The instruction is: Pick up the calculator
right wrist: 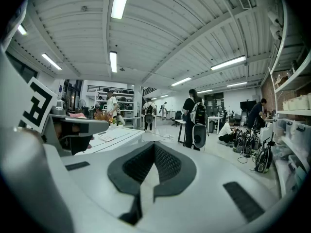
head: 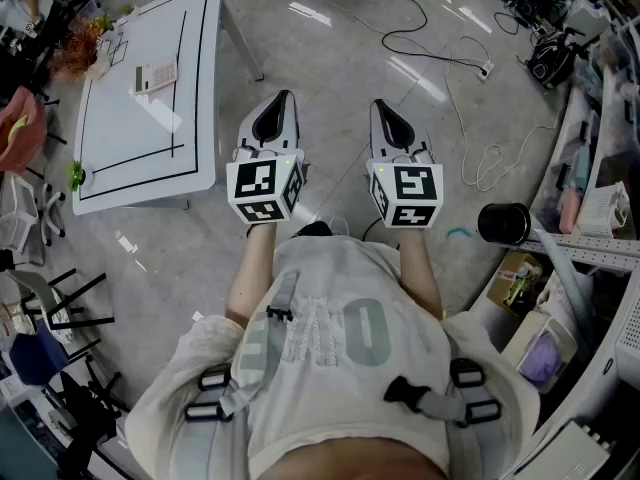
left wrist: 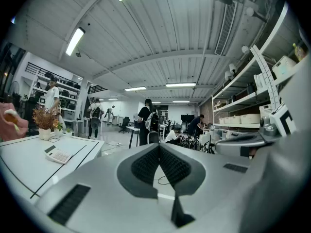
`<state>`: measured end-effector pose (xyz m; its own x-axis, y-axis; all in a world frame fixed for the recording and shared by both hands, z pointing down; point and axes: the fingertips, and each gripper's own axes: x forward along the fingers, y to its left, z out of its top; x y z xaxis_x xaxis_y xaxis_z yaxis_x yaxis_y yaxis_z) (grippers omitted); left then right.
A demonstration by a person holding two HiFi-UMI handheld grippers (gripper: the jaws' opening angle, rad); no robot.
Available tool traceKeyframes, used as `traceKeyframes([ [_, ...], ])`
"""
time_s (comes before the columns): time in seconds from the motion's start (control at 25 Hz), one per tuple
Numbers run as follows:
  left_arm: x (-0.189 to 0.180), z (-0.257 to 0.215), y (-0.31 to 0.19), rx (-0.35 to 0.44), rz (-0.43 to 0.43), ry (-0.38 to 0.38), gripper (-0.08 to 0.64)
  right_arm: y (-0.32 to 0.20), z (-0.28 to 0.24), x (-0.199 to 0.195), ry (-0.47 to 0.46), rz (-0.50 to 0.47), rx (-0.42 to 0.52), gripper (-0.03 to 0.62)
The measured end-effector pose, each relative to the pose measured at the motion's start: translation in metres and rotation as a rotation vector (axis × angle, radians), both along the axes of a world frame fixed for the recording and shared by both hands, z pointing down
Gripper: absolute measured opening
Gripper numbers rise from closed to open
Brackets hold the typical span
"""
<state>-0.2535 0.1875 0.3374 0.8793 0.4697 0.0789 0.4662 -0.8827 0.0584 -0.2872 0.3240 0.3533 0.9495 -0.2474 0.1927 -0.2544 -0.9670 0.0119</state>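
Your left tongs [head: 284, 100] and right tongs [head: 379, 108] are both pressed together on nothing over the glossy grey floor [head: 330, 63], well apart from the calculator [head: 155, 75] lying on the white bench [head: 130, 160] to your left.

**Finishes in front of you**

Your left gripper [head: 283, 98] and right gripper [head: 380, 105] have smooth, matt, pale-grey plastic shells. The pads [left wrist: 145, 165] in the jaws are dark and finely ribbed. The floor [head: 420, 78] is glossy, streaked with glare. The bench [head: 190, 58] top is smooth white, the calculator [head: 155, 75] pale plastic. Your shirt [head: 330, 333] is soft cloth.
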Motion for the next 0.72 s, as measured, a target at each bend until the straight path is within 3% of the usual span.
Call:
traceKeyframes([
  [0.72,0.010,0.010,0.000,0.011,-0.012,-0.019,0.020,0.000,0.011,0.015,-0.026,-0.034,0.007,0.005],
])
